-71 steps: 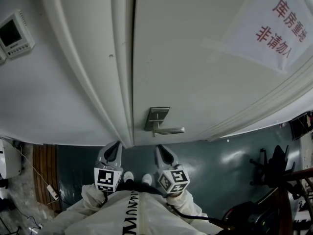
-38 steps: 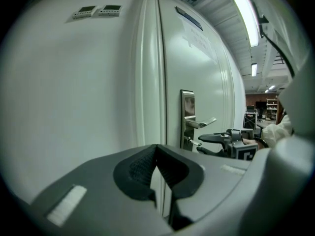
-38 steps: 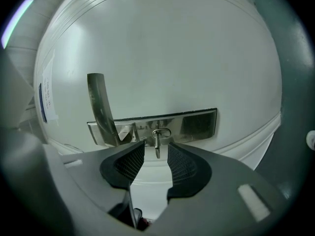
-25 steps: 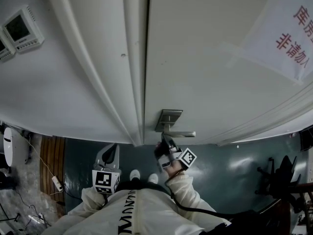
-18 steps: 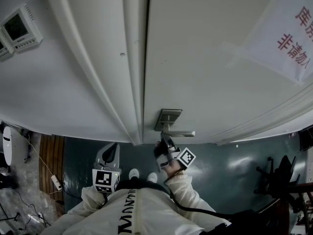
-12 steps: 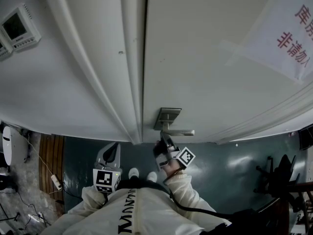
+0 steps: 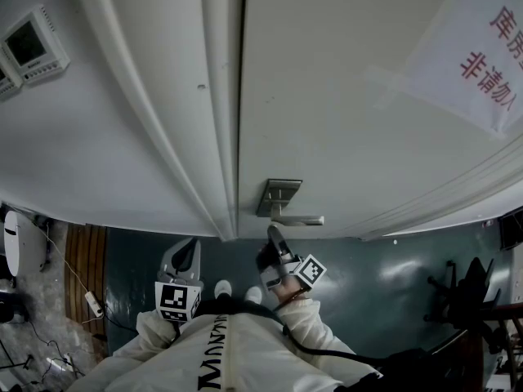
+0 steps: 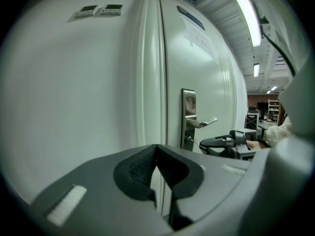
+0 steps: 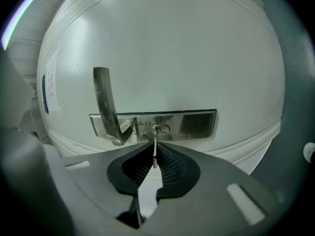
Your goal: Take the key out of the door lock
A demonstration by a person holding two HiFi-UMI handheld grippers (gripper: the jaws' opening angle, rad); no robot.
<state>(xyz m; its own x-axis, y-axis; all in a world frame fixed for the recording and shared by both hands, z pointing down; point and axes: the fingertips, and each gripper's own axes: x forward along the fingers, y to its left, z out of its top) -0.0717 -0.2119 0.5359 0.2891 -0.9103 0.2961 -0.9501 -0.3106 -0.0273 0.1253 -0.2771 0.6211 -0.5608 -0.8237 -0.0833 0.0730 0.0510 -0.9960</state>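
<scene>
On the white door (image 7: 343, 96) a steel lock plate (image 7: 279, 196) carries a lever handle (image 7: 298, 219). My right gripper (image 7: 274, 233) points level at the plate just under the handle. In the right gripper view it (image 9: 155, 149) is shut on the thin metal key (image 9: 155, 152), whose far end lines up with the keyhole (image 9: 158, 129); I cannot tell whether the tip is still inside. My left gripper (image 7: 189, 247) hangs low by the door frame, shut and empty (image 8: 157, 149). From there the lock plate (image 8: 188, 107) and the right gripper (image 8: 216, 142) are in sight.
A paper notice (image 7: 466, 64) with red characters is taped to the door's upper right. Two wall control panels (image 7: 24, 47) sit left of the frame. A dark chair (image 7: 470, 292) stands at the right, and a power strip (image 7: 90, 305) lies on the floor at the left.
Since the earliest frame my right gripper has risen from beside the left one to the lock. Over the last second it has drawn back slightly from the plate. The left gripper has stayed put.
</scene>
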